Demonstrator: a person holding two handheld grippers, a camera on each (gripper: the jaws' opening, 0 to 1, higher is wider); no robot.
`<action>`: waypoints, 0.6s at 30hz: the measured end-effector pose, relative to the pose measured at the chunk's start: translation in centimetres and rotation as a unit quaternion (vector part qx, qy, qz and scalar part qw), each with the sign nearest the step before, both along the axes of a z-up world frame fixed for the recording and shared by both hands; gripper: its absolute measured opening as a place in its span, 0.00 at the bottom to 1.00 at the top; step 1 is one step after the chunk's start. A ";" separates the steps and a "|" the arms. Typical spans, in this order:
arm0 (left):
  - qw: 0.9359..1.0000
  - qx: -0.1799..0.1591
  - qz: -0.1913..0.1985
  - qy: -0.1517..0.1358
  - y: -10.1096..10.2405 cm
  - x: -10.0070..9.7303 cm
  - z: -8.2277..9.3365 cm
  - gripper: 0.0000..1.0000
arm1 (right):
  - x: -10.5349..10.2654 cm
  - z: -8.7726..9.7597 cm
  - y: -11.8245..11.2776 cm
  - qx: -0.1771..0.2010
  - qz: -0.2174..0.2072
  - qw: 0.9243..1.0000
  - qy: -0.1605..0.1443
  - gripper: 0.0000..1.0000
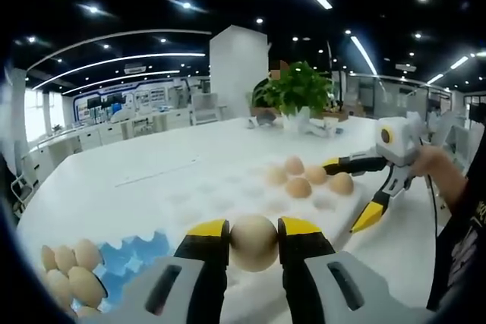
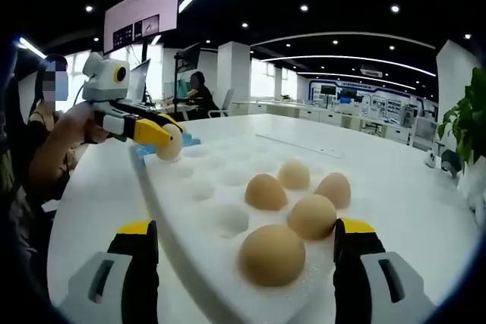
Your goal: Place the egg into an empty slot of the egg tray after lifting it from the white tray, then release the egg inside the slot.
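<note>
You have the egg (image 1: pixel 253 242) pinched between the jaws of your left gripper (image 1: pixel 254 244), lifted over the near edge of the white egg tray (image 1: pixel 228 187), so the carry is under way. Your right gripper (image 2: pixel 247 244) waits wide open and empty at the tray's far end by five seated eggs (image 2: pixel 304 206). Next, I judge, lower into an empty slot (image 2: pixel 228 219) and open gently.
</note>
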State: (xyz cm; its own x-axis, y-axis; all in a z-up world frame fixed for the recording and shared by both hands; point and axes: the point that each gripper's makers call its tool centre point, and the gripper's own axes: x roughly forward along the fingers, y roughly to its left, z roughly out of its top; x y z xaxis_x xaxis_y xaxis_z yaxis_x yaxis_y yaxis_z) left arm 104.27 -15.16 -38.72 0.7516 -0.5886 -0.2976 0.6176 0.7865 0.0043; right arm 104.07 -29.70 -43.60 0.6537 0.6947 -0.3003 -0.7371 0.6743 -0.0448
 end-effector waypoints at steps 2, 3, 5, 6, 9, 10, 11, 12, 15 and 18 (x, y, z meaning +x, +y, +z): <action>1.000 0.001 0.005 0.002 0.4 0.1 -0.2 0.25 | 0.0 0.0 0.0 -0.001 0.001 1.000 -0.001 1.00; 1.000 0.002 0.007 0.003 0.6 0.1 -0.3 0.25 | 0.0 0.0 0.0 -0.001 0.001 1.000 -0.001 1.00; 1.000 0.001 0.012 0.003 1.1 0.2 -0.2 0.25 | 0.0 0.0 0.0 0.000 0.001 1.000 -0.001 1.00; 1.000 0.000 0.014 0.003 1.3 0.2 -0.2 0.25 | 0.0 0.0 0.1 -0.001 0.001 1.000 -0.001 1.00; 1.000 -0.002 0.019 0.002 1.6 0.2 -0.1 0.25 | 0.0 0.0 0.1 -0.001 0.001 1.000 -0.001 1.00; 1.000 -0.003 0.019 0.001 1.6 0.2 0.0 0.25 | 0.0 0.0 0.1 -0.001 0.002 1.000 -0.001 1.00; 1.000 -0.003 0.021 0.000 1.7 0.3 0.0 0.25 | 0.0 0.0 0.1 -0.001 0.002 1.000 -0.001 1.00; 1.000 -0.002 0.022 0.000 1.8 0.3 0.0 0.25 | 0.0 0.0 0.1 0.000 0.002 1.000 -0.001 1.00; 1.000 0.001 0.029 -0.002 2.4 0.2 0.1 0.25 | 0.0 0.0 0.1 0.001 0.001 1.000 0.000 1.00; 0.999 0.002 0.035 -0.003 2.9 0.2 0.2 0.25 | 0.0 0.0 0.1 -0.001 0.003 1.000 0.000 1.00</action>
State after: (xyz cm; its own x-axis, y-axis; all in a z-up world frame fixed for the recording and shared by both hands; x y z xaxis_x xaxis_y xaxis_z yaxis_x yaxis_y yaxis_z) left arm 104.47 -12.22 -38.49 0.7928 -0.5335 -0.2945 0.5612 0.8276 0.0115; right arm 104.03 -29.62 -43.59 0.6495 0.6977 -0.3022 -0.7410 0.6699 -0.0460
